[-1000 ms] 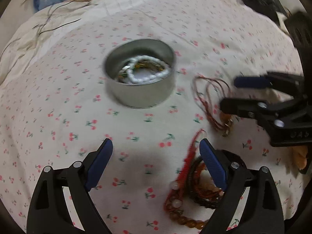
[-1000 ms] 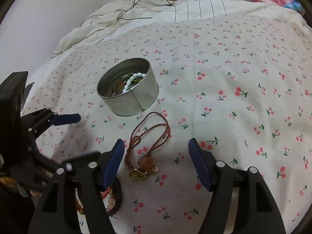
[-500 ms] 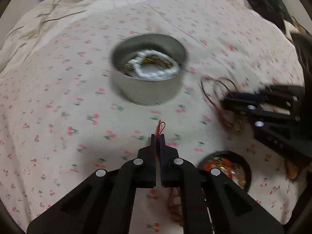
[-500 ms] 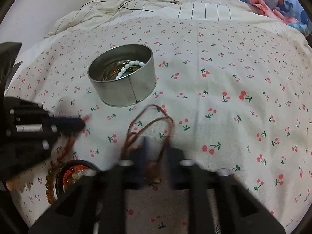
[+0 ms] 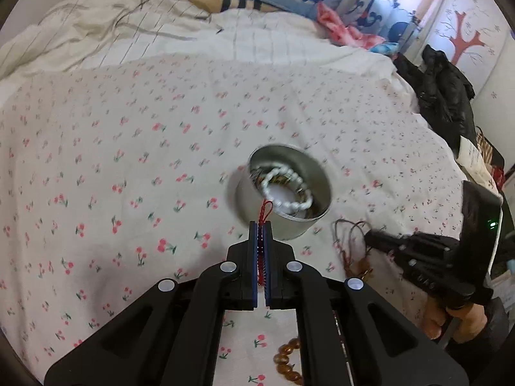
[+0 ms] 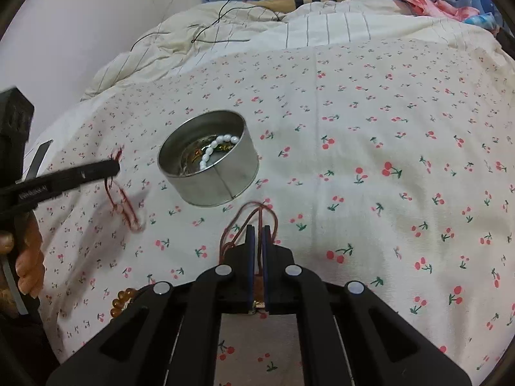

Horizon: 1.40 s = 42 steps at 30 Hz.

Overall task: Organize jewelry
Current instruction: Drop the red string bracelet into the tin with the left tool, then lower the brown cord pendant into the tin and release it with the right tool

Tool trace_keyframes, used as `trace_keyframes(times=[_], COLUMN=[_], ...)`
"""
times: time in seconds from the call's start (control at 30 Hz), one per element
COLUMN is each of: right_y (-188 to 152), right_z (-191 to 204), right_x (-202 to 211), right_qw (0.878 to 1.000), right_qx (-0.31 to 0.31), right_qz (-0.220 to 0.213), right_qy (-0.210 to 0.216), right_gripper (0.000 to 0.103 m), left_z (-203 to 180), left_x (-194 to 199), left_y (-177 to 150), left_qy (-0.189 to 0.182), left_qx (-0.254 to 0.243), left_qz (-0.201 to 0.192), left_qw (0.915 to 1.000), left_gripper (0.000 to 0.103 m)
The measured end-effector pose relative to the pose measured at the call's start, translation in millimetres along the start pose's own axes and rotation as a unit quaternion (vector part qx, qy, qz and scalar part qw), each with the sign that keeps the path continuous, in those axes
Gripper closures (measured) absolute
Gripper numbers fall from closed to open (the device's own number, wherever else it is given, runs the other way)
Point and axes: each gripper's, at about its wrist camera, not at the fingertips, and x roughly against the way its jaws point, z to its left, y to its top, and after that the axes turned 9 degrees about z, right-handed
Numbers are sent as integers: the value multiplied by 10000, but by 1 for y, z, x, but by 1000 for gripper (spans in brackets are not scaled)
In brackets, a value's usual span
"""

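Observation:
A round metal tin point(image 5: 283, 193) point(image 6: 209, 157) with a white bead bracelet point(image 5: 286, 189) inside sits on the cherry-print sheet. My left gripper point(image 5: 262, 228) is shut on a red cord bracelet point(image 5: 265, 212), which hangs from it above the sheet in the right wrist view point(image 6: 120, 199). My right gripper point(image 6: 257, 231) is shut on a brown cord necklace point(image 6: 254, 215), whose loops lie just in front of the tin; it also shows in the left wrist view point(image 5: 349, 241).
Amber beads point(image 5: 286, 363) point(image 6: 124, 299) lie on the sheet near the grippers. A crumpled striped quilt point(image 6: 257, 29) and pillows lie behind. Black clothing point(image 5: 444, 87) is piled at the far right.
Both grippers have closed, the left on the red cord bracelet and the right on the brown cord necklace. The left gripper has lifted the red cord off the sheet.

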Motion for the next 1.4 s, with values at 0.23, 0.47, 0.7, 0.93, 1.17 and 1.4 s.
trace_keyframes(times=[0.23, 0.47, 0.7, 0.93, 1.17, 1.4], right_y=[-8, -11, -7, -3, 9, 33], right_z=[16, 33, 11, -1, 3, 38], right_x=[-17, -36, -29, -14, 14, 29], right_qw=[9992, 9937, 9974, 9996, 9985, 9948], right_qx=[249, 679, 216, -99, -80, 452], right_qz=[197, 315, 361, 188, -444, -788], right_qy=[-232, -833, -584, -206, 316, 462], right_gripper=[37, 51, 96, 96, 96, 96], left_z=[-15, -31, -31, -29, -7, 38], left_x=[20, 29, -23, -55, -5, 10], left_y=[15, 45, 71, 67, 37, -11], left_qy=[-246, -324, -88, 1096, 1069, 695], left_qx=[-44, -51, 95, -24, 245, 1299], left_qz=[-376, -711, -412, 63, -230, -341], left_qw=[9990, 9969, 9991, 9940, 9937, 9885], left_gripper=[100, 100, 100, 38, 19, 15])
